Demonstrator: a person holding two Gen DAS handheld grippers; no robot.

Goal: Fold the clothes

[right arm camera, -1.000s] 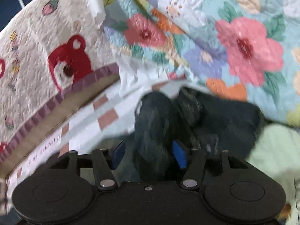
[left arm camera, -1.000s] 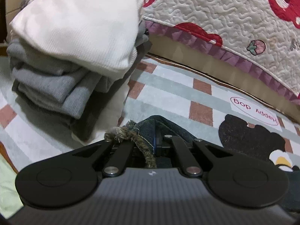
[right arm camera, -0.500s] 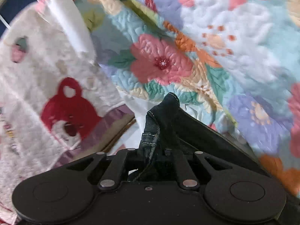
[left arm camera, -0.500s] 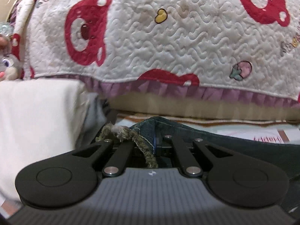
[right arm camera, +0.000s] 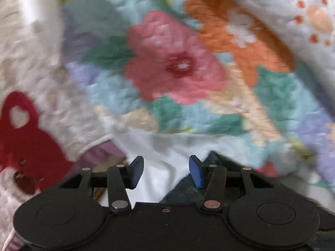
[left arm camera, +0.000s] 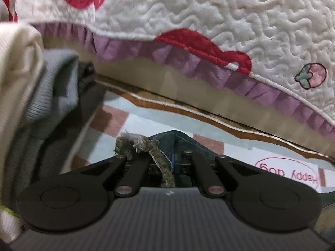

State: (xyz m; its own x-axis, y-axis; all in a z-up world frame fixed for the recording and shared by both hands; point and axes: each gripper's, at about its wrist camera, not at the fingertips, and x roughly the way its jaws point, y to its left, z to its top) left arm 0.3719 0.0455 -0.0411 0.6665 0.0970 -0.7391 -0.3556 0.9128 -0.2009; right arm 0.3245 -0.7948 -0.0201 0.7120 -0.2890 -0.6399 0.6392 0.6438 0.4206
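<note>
The jeans are pinched in my left gripper: my fingers there are shut tight on a frayed hem, the ragged tuft sticking up just beside the dark blue fold. The rest of the denim trails off to the right, low over the mat.

My right gripper has just been opening, and its blue pads now stand apart with nothing pressed between them. A bit of denim lies under the right pad, loose, not gripped. So I judge that I have let go on that side while I hold on with the left.

How far along? One pair of jeans is in hand and I cannot see it laid flat or squared, so I take its fold as unfinished. To my left sits one stack of folded clothes: I count a cream piece on top, a light grey one under it and at least one darker grey below, three that I can tell apart. That much looks done. What is left, I think, is to finish these jeans and add them to that stack; whether more unfolded clothes wait I cannot see.

Around this: one checked mat on the floor, one white bear quilt with a purple frill hanging over it, and one flowered quilt filling the right view.
</note>
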